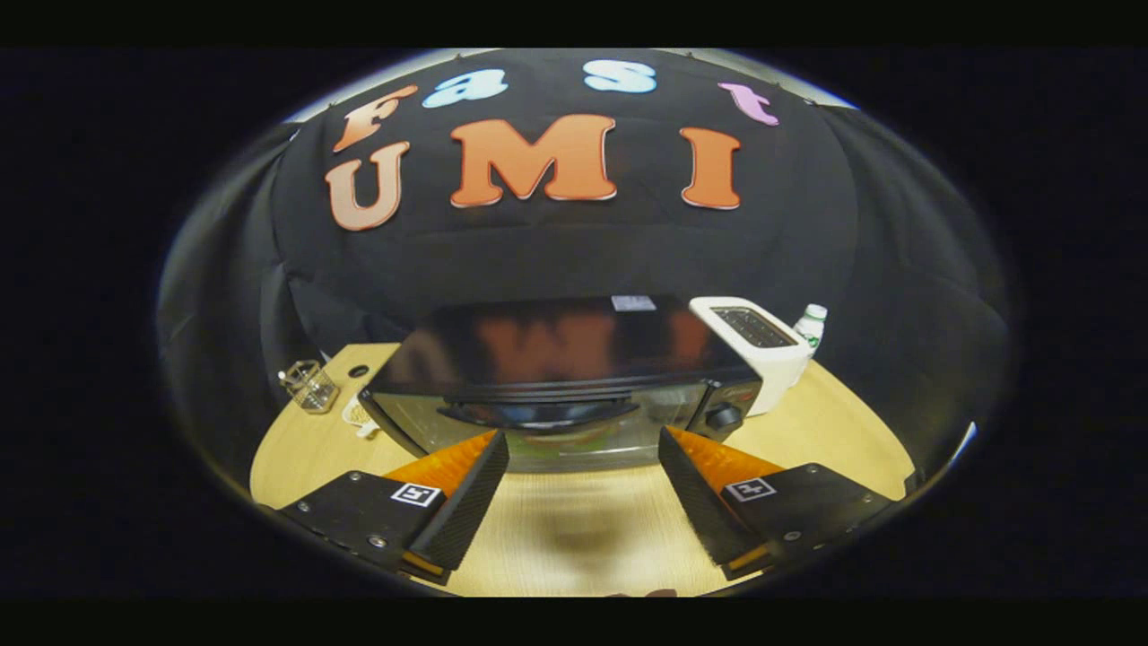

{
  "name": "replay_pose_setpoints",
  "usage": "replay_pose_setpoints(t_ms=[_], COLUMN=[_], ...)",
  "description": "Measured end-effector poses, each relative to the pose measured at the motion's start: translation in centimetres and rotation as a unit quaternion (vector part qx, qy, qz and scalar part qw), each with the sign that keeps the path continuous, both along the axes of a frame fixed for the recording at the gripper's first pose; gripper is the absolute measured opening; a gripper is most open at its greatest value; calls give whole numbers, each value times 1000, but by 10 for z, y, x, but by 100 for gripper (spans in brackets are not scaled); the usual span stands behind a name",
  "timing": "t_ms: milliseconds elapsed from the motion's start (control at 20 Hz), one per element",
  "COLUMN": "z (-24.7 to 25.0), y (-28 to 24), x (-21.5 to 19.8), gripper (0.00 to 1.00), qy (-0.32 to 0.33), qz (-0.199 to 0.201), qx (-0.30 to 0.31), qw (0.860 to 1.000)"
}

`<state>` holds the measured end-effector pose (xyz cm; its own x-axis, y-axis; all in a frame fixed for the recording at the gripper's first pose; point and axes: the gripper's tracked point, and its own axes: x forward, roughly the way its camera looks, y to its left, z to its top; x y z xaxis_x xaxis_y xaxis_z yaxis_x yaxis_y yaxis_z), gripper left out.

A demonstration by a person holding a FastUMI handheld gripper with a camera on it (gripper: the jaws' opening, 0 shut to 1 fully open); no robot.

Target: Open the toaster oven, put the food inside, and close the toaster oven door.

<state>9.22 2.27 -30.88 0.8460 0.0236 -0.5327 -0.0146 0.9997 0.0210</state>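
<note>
The claw [583,444] gapes wide and empty (fingers well apart), the shut toaster oven [565,386] just ahead at twelve o'clock on the bench [574,529].

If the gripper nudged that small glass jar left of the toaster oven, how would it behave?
The glass jar looks clear and small, so probably light, fragile and slippery. It stands upright near the table edge, so a push might slide or tip it off. The open gripper is nowhere near it.

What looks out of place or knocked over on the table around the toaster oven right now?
Nothing stands out. The toaster oven sits square on the table with its door shut, the white toaster and bottle stand upright beside it, and the glass jar stands upright too. The gripper is open just short of the door.
</note>
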Motion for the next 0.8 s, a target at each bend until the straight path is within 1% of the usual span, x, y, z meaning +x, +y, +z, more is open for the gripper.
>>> replay_pose_setpoints(t_ms=[150,350,450,550,650,800], z=[76,173,211,242,265,283], y=[3,6,2,-4,-3,-13], x=[5,3,-8,-21,-34,-53], gripper=[99,99,99,99,99,99], qy=[-59,-141,-166,-186,-205,-220], qz=[-1,8,3,-2,-2,-6], qx=[11,-4,-16,-26,-17,-9], qw=[998,990,986,982,979,975])
